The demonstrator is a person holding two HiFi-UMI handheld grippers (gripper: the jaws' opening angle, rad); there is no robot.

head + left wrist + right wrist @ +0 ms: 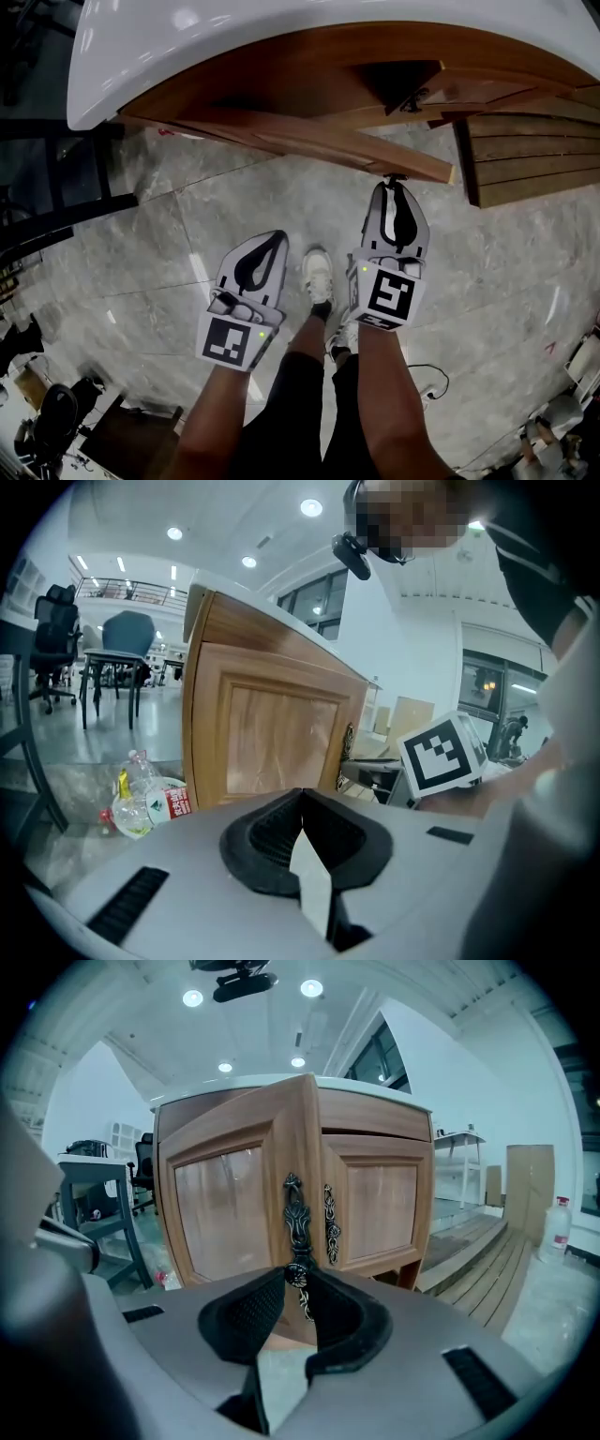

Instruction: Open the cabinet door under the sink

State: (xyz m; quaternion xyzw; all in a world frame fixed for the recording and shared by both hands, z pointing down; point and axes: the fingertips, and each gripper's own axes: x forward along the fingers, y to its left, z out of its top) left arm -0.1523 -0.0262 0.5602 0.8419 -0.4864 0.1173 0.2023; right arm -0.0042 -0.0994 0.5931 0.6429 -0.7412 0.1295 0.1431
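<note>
The right tongs (298, 1283) stand half closed on the lower end of the ornate metal handle (296, 1222) of the cabinet door (230, 1208). The door hangs ajar straight ahead of them, under the white sink (234, 37). The left tongs (302, 794) are pressed together on nothing, off to the left of the right tongs and short of the door.

The door looks like stiff, fairly heavy wood hinged at its far left edge. The handle is thin, hard and probably slippery, so a hold nearer its middle would likely be safer than at the tip.

Right of the right tongs are the 2nd door (380, 1204), shut, and a wooden platform (478, 1260). Left of the left tongs, plastic bottles (141, 794) lie on the floor (141, 244), possibly near the door's swing.
</note>
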